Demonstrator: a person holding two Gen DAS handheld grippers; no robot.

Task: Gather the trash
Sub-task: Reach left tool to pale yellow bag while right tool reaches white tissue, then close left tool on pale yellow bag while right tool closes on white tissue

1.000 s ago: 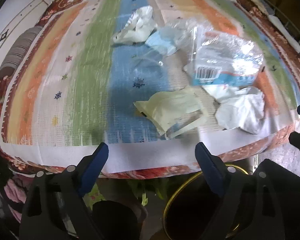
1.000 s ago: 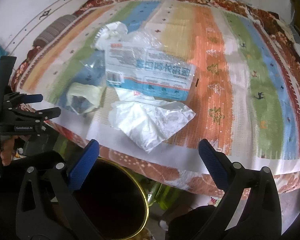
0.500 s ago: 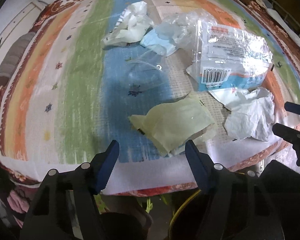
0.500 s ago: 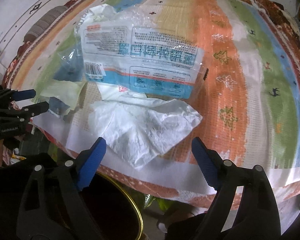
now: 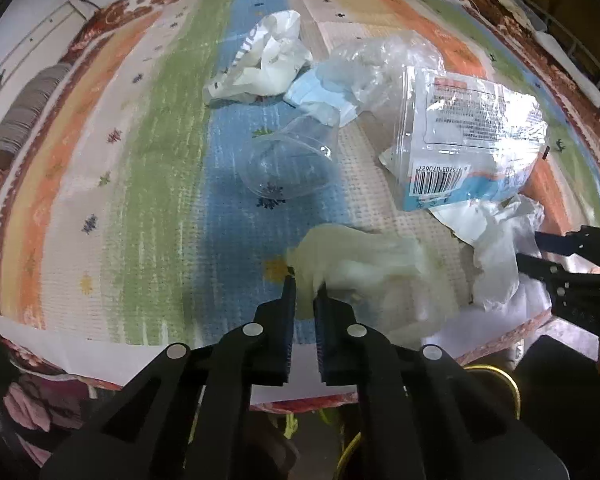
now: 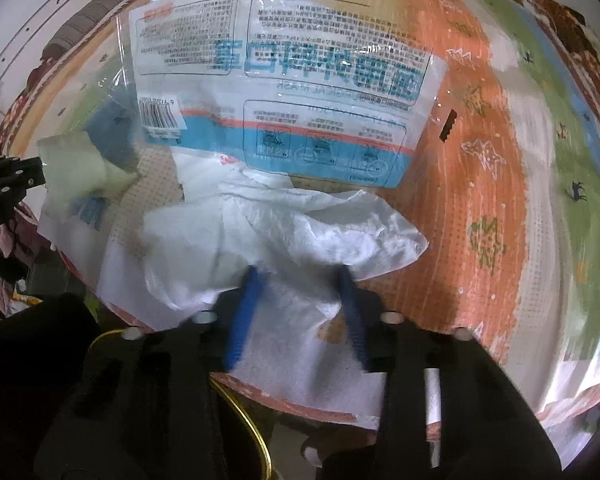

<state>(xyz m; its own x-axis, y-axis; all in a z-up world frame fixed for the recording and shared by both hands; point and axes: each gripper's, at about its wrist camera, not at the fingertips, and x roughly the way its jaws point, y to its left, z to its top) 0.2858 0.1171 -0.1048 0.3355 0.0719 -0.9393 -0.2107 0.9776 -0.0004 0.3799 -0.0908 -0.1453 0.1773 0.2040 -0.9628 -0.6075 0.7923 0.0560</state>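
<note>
Several pieces of trash lie on a striped cloth-covered table (image 5: 100, 160). My left gripper (image 5: 305, 292) is shut on the near edge of a pale yellow wrapper (image 5: 364, 260), which also shows in the right wrist view (image 6: 76, 168). My right gripper (image 6: 300, 276) is partly closed around the near edge of a crumpled white tissue (image 6: 300, 228), its blue fingers blurred on either side of it; the tissue also shows in the left wrist view (image 5: 500, 248). Behind lie a printed mask packet (image 6: 284, 80), a clear plastic cup (image 5: 292, 160), a blue face mask (image 5: 320, 100) and a crumpled white bag (image 5: 264, 64).
A dark bin with a yellow rim (image 6: 236, 408) stands below the table's front edge, between the two grippers. The right gripper's body shows at the right edge of the left wrist view (image 5: 572, 276). A white wall with a ribbed grey item (image 5: 24, 112) lies beyond the table at left.
Both grippers moved forward over the table edge. The left one closed on the yellow wrapper. The right one narrowed around the white tissue.
</note>
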